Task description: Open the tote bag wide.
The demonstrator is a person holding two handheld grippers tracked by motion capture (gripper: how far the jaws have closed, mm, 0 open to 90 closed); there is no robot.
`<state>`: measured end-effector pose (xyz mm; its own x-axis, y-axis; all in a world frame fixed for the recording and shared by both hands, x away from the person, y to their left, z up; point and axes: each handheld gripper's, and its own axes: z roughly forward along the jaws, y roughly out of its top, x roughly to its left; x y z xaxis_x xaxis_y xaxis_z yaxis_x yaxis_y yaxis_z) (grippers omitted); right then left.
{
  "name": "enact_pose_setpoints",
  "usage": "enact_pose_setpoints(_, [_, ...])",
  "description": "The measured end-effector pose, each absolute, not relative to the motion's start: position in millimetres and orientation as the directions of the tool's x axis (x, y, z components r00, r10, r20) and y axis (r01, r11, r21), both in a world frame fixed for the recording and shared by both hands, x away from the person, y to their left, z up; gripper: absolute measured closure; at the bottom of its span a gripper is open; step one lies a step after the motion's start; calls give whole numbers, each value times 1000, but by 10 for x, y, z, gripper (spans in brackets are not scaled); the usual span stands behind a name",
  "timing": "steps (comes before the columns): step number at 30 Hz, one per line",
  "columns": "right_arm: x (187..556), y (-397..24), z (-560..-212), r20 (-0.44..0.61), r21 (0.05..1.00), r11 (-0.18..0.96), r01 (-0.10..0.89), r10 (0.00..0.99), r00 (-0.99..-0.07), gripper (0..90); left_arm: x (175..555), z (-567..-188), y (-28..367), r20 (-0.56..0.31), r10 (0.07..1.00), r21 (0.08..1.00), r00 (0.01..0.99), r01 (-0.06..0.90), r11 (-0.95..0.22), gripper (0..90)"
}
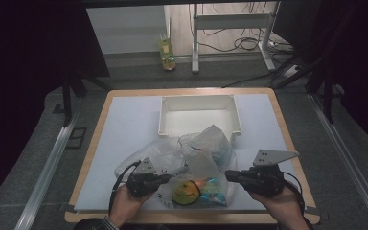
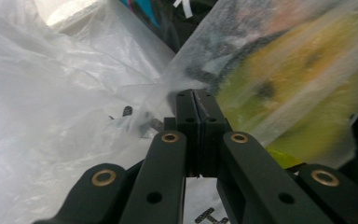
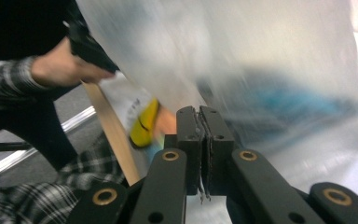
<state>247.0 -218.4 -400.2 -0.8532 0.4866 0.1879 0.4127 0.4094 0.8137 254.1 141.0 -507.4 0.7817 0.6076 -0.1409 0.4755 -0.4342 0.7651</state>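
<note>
Left gripper (image 1: 165, 178): jaws fully closed, pads pinching a fold of the clear plastic bag (image 1: 206, 165) at the bag's left edge; in the left gripper view the film is drawn into the seam between the pads.
Right gripper (image 1: 229, 175): jaws closed, clamped on the bag's right edge; in the right gripper view a thin film edge sits in the seam between the pads.
Clear plastic bag: stretched between the two grippers, its top rising ahead of both tips; a second loose sheet of film lies bunched to the outer side of the left gripper.
Bag contents: a yellow round item with dark markings (image 1: 186, 190) lies just beyond the left gripper tips, low in the bag; teal and orange packets (image 1: 214, 189) lie beside it, nearer the right gripper. Exact type cannot be told.
White tray (image 1: 236, 115): beyond the bag, well ahead of both grippers, open side up.
Table (image 1: 124, 124): white mat on a wooden top, beneath both grippers.
Hands: one on each gripper body; a plaid sleeve (image 3: 9, 88) covers the left arm.
</note>
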Motion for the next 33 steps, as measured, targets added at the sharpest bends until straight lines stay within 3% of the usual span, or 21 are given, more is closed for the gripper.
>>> enact_pose_setpoints(12, [2328,-1689,-3897,192,829,438,347,359,-913,852,2512,-5032,1343,-138,587,782,797,452,-430,891])
enact_pose_setpoints(17, [2564,-1647,-4044,120,828,438,349,469,-875,874,2513,-5033,1331,-136,582,785,802,446,-431,891])
enact_pose_setpoints(19, [2810,-1726,-4239,126,809,426,406,548,-827,889,2515,-5035,1328,-135,582,784,802,445,-432,891])
enact_pose_setpoints(24, [3122,-1900,-4547,135,774,409,484,639,-757,893,2508,-5029,1321,-145,585,788,798,451,-419,891])
enact_pose_setpoints(33, [3166,-2253,-4767,162,748,359,559,717,-678,893,2504,-5012,1301,-145,586,803,797,441,-401,891])
